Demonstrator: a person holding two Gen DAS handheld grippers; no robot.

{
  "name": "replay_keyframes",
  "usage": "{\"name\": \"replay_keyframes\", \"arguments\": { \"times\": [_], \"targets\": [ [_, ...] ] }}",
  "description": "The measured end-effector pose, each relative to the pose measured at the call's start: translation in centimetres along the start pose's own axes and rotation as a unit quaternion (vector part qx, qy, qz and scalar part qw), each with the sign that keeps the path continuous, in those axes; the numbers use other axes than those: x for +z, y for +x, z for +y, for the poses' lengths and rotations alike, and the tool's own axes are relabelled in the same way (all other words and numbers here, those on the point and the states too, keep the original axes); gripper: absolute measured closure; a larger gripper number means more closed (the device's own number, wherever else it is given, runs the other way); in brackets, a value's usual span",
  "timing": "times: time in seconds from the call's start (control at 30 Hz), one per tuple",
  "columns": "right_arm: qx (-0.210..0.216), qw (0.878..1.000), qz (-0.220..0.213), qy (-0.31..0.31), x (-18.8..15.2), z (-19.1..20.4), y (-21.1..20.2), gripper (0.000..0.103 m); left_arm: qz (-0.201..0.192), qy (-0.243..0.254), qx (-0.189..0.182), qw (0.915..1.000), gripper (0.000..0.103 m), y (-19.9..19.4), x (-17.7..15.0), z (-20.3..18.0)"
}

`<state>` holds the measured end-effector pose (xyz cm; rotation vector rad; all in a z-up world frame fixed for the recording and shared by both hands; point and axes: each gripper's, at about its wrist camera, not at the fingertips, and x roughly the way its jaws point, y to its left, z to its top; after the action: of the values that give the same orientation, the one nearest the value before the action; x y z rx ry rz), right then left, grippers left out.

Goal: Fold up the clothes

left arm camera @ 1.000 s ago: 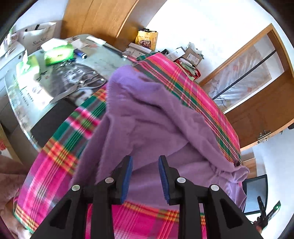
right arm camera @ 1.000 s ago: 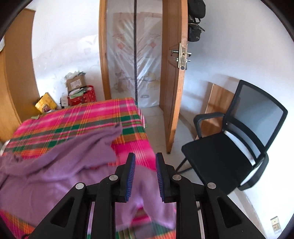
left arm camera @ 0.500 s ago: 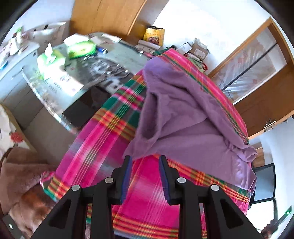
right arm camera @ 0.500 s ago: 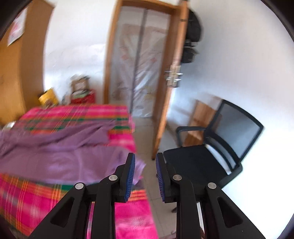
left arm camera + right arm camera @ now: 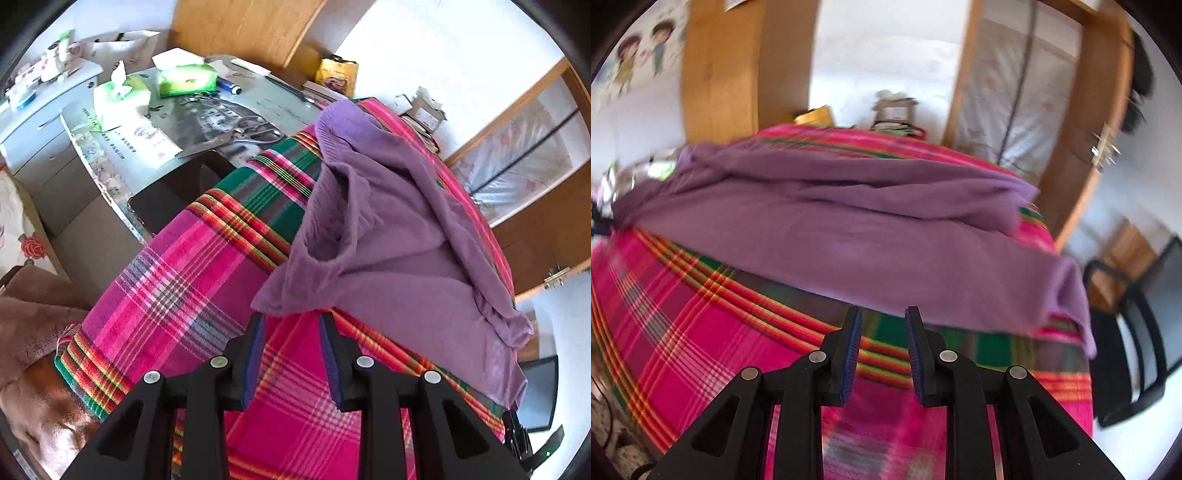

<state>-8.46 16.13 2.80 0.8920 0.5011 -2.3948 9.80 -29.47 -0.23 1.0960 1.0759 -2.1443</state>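
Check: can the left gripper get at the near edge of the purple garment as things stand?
Probably yes. The left gripper is open, with the purple garment edge just beyond its tips on the plaid cloth; nothing lies between.

Purple garment point(image 5: 399, 236) soft matt knit; plaid tablecloth point(image 5: 192, 280) woven cloth; desk top point(image 5: 258, 99) glossy.
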Motion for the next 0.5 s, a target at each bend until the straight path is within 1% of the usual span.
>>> {"name": "replay_keyframes", "arguments": {
  "times": [0.1, 0.2, 0.3, 0.37, 0.5],
  "targets": [
    [0.013, 0.999, 0.007, -0.035, 0.9, 0.9, 1.3, 0.078, -0.004, -0.015, 0.004, 0.9999, 0.073, 0.5, 0.9, 0.3],
    [0.012, 0.997, 0.017, -0.075, 1.2, 1.6, 2.4, 0.078, -0.022, -0.077, -0.010, 0.9967, 0.073, 0.6, 2.0, 1.9],
    [0.023, 0.996, 0.028, -0.081, 1.5, 1.6, 3.4, 0.078, -0.041, -0.117, 0.001, 0.9923, 0.073, 0.6, 3.1, 3.4],
    [0.029, 0.995, 0.032, -0.088, 1.5, 1.8, 3.8, 0.078, -0.038, -0.127, 0.004, 0.9912, 0.073, 0.9, 3.5, 4.0],
    [0.043, 0.992, 0.038, -0.108, 1.4, 2.5, 4.4, 0.078, -0.039, -0.120, 0.000, 0.9920, 0.073, 1.1, 3.4, 4.4]
  ]
}}
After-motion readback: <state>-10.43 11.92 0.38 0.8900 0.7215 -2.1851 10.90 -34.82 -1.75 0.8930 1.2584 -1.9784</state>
